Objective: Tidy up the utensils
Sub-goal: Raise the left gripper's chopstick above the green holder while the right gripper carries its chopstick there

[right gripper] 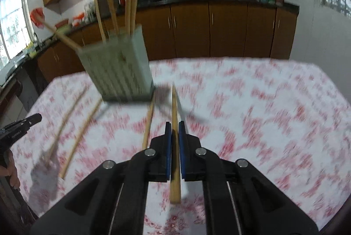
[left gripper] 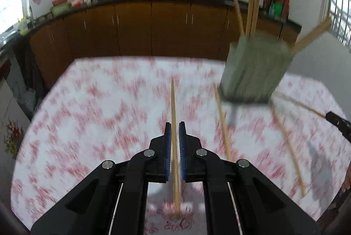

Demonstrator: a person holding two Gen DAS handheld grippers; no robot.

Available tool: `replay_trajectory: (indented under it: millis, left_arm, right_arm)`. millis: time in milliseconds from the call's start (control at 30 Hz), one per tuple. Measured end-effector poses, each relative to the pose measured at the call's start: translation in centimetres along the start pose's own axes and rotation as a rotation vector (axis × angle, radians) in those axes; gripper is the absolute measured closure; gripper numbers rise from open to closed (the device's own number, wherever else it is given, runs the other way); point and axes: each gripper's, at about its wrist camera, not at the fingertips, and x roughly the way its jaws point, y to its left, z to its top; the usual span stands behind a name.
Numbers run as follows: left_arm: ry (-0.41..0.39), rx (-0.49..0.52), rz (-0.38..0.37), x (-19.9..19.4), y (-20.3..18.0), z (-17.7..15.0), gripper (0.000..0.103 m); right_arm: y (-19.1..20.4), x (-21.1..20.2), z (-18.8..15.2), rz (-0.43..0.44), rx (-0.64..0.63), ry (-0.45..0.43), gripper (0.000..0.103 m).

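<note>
The table (left gripper: 92, 103), under a red-and-white flowered cloth, carries everything; its left half lies bare out to the left edge and far-left corner, with brown cabinets (left gripper: 133, 28) beyond the far edge. The left gripper (left gripper: 174, 127) has its blue pads closed on a wooden chopstick (left gripper: 173, 107), whose long axis runs straight ahead along the fingers, tip toward the far edge, butt sticking out back underneath. To its right, three loose chopsticks (left gripper: 223, 123) lie on the cloth near the grey-green utensil holder (left gripper: 254, 68), standing toward the far-right part with more chopsticks (left gripper: 253, 4) upright and fanned in it. In the right wrist view the right gripper (right gripper: 174, 127) is likewise clamped on a second chopstick (right gripper: 174, 103), pointing ahead just right of the holder's base; the cloth to its right is open to the right edge.
</note>
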Motion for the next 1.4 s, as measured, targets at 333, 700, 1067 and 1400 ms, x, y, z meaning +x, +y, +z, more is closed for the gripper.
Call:
replay_trajectory:
  millis: [333,700,1067,1400]
  left_arm:
    - [-0.134,-0.006,-0.036,-3.5,0.5,5.6,0.101]
    - [0.120,-0.010,-0.087,2.6,-0.4,-2.6,0.100]
    - [0.199,0.002,-0.032,4.5,-0.9,-6.2,0.085]
    - [0.140,0.069,0.003,2.3,-0.7,-4.5,0.095]
  right_arm:
    - [0.1,-3.8,4.2,0.019,-0.020,-0.157,0.095]
    - [0.9,-4.2,4.0,0.029,-0.048,-0.158,0.095]
    - [0.7,-3.9,3.6,0.031,-0.040,-0.148,0.095]
    - [0.6,-5.1,4.4,0.034,-0.036,-0.188,0.095]
